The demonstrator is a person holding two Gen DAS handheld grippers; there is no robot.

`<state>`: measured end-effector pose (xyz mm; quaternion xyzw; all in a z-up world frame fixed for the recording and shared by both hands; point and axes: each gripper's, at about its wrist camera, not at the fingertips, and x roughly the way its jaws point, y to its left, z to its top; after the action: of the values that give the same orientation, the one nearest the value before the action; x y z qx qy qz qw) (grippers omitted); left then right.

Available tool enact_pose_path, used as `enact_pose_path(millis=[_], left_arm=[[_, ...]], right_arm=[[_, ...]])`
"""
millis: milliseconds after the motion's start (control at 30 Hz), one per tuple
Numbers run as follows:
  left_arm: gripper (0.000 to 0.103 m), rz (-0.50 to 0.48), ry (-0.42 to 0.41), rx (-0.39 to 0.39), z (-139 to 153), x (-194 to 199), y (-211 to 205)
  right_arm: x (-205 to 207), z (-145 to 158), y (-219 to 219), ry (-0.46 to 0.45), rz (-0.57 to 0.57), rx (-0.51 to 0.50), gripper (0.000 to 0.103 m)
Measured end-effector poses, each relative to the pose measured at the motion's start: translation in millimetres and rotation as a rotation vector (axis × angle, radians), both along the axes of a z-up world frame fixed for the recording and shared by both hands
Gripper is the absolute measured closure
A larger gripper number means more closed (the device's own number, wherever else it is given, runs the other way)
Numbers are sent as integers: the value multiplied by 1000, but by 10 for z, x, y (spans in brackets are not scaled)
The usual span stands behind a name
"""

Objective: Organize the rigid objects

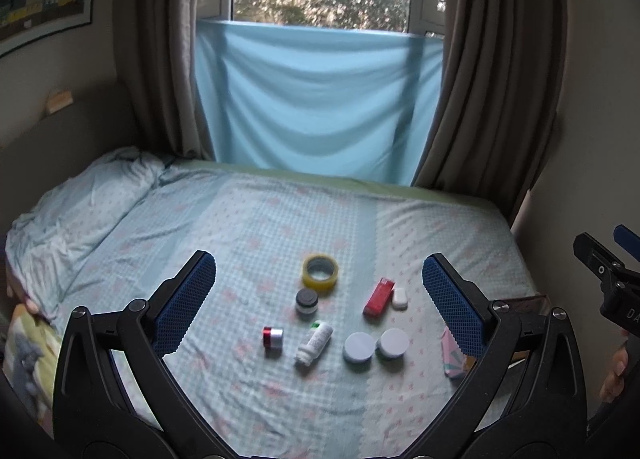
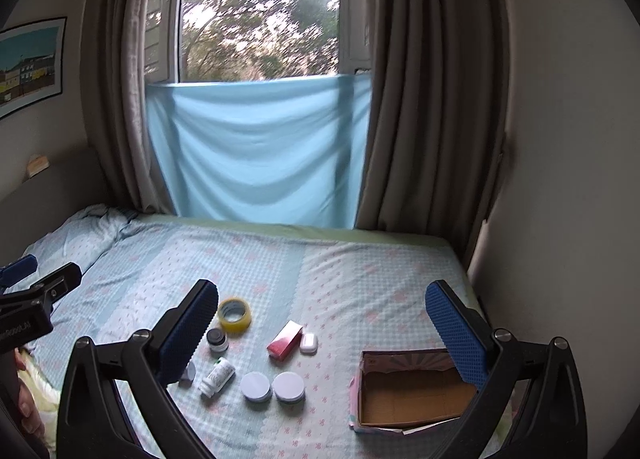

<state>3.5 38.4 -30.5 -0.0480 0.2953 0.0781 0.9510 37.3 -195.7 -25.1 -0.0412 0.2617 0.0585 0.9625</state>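
Note:
Small items lie on the bed: a yellow tape roll (image 1: 320, 273) (image 2: 235, 314), a dark-lidded jar (image 1: 307, 301) (image 2: 217, 340), a red box (image 1: 378, 296) (image 2: 285, 340), a small white case (image 1: 399, 298) (image 2: 308, 343), a red-and-silver jar (image 1: 273, 337), a white bottle on its side (image 1: 315, 343) (image 2: 217, 376) and two round white-lidded tins (image 1: 359, 346) (image 1: 393, 342) (image 2: 256, 386) (image 2: 288, 386). An open, empty cardboard box (image 2: 412, 391) sits to their right. My left gripper (image 1: 320, 299) and right gripper (image 2: 322, 323) are both open and empty, held above the bed.
The checked bedsheet (image 1: 260, 227) covers the bed, with a pillow (image 1: 72, 211) at the left. Curtains (image 1: 492, 71) and a blue cloth (image 1: 316, 99) hang at the window behind. A wall (image 2: 568, 179) borders the bed on the right.

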Motion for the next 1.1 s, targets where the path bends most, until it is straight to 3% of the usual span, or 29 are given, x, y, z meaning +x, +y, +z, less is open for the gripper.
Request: enact_pose_path(millis=[233,400,600,867,1100], left_arm=[[0,26,160,-9,-573,261,427],[0,-1,298,-32,-1076,521,901],[0,-92,443,-4,-1694,899,1303],[1,-244,634,25,-2666,1448,1369],[1,-224,770,-51,-3428,1842,1317]], right_arm=[[331,-435,173,137,12,7,0],[599,-886,379,298,-66,74,0],[894,-1479,559,458,-200,142,0],[1310,-2338,581,640,-427,264,0],[1618,-3069,435,782,-574,331,0]])
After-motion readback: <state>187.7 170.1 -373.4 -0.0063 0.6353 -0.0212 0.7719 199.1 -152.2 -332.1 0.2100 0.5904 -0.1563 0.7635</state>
